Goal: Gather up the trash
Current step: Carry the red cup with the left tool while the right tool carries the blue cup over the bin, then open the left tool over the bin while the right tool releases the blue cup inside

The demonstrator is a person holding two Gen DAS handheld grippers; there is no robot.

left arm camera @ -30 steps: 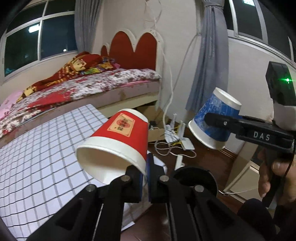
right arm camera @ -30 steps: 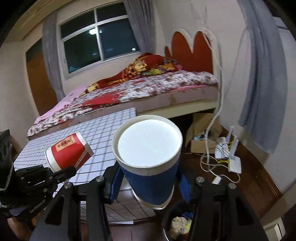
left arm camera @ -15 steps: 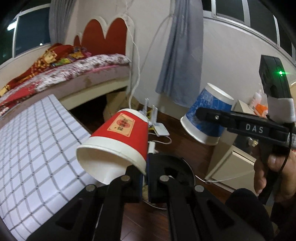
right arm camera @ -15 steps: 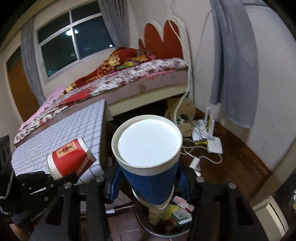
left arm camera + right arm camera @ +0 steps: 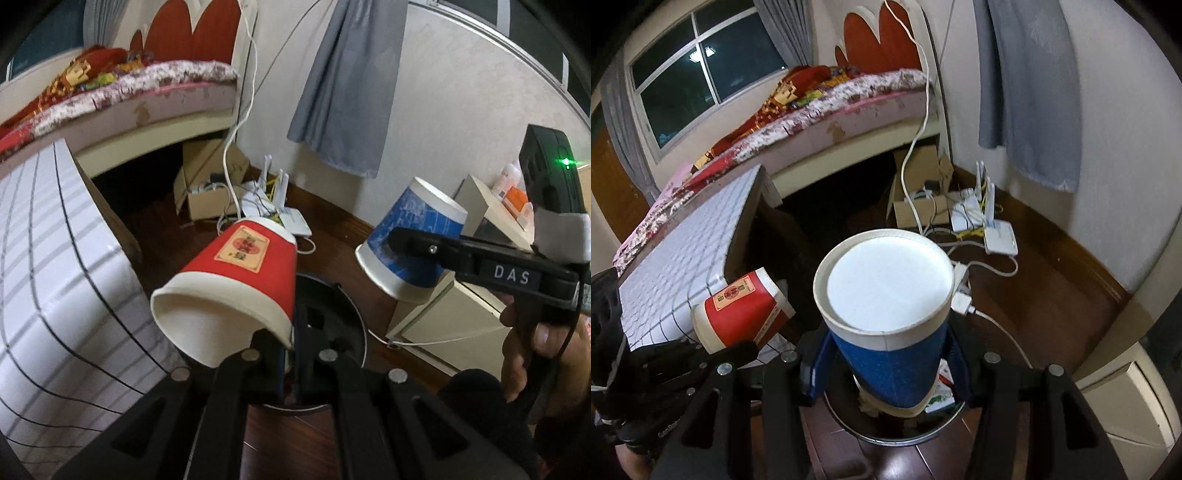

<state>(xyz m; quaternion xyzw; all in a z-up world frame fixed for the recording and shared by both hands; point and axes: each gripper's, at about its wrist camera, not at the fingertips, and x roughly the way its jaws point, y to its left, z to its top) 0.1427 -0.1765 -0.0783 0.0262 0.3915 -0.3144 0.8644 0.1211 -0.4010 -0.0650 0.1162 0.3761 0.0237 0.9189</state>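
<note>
My left gripper point(image 5: 293, 343) is shut on the rim of a red paper cup point(image 5: 236, 280), which lies tilted with its mouth toward the camera. The cup hangs over a round black trash bin point(image 5: 343, 317) on the dark wood floor. My right gripper point(image 5: 886, 354) is shut on a blue paper cup point(image 5: 886, 332) held bottom-up. It hangs above the same trash bin point(image 5: 916, 424), which holds crumpled paper and wrappers. The blue cup point(image 5: 410, 240) and right gripper point(image 5: 410, 240) show at the right of the left wrist view; the red cup point(image 5: 742, 310) shows at the left of the right wrist view.
A table with a white grid cloth point(image 5: 55, 280) stands left of the bin. Beyond lie a bed point(image 5: 820, 110), a cardboard box point(image 5: 919, 192), white routers point(image 5: 993, 229) and loose cables on the floor. A low cream cabinet point(image 5: 436, 310) stands to the right.
Both grippers have moved forward and down off the table side, carrying their cups. The trash bin has come into view directly under both cups.
</note>
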